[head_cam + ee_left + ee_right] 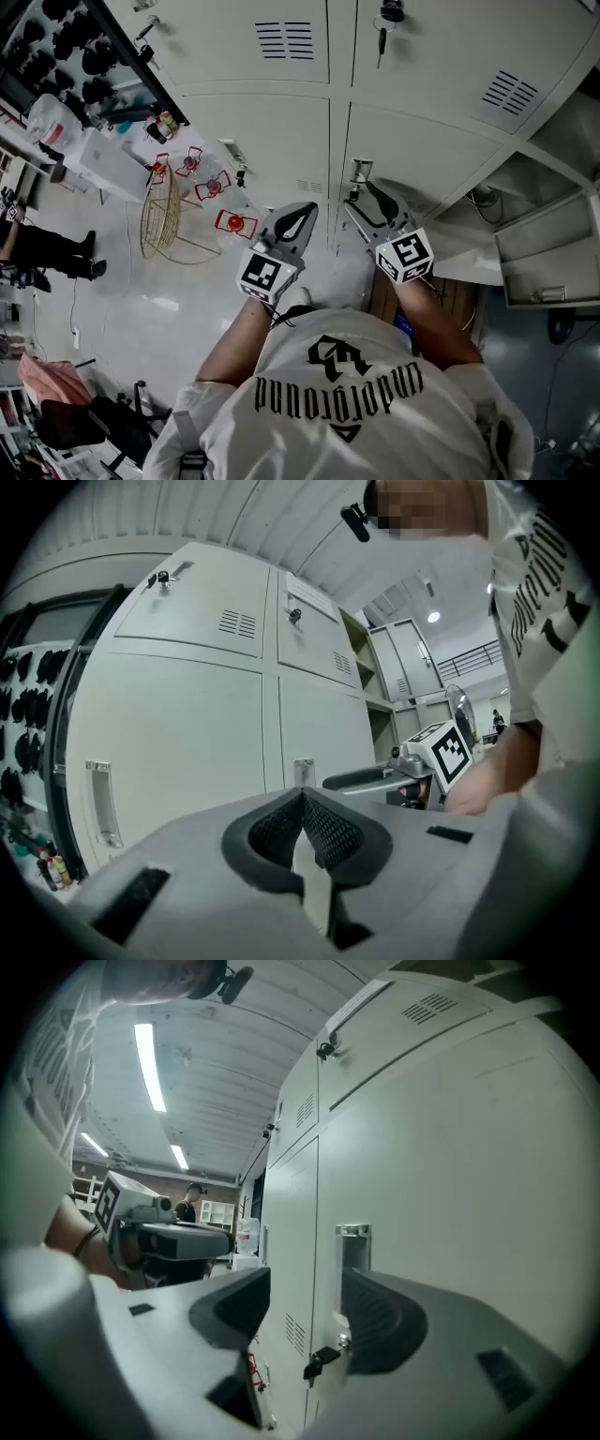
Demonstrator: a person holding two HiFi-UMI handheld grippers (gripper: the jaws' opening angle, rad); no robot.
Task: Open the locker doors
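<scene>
Head view: left gripper (298, 217) and right gripper (361, 193) face closed locker doors (281, 141); only here, open compartments (548, 246) at right.
Left gripper view: jaws pressed together, empty.
Right gripper view: jaws spread, door handle (353, 1241) seen between them, untouched.

Back of my white tee (349, 398), near me: I read black gothic print "underground", upside down in head view, logo beside it. L cube (263, 273) & R cube (405, 255): b/w sq. code markers.

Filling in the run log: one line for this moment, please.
left gripper: shut, empty | right gripper: open, facing handle | door: closed
</scene>
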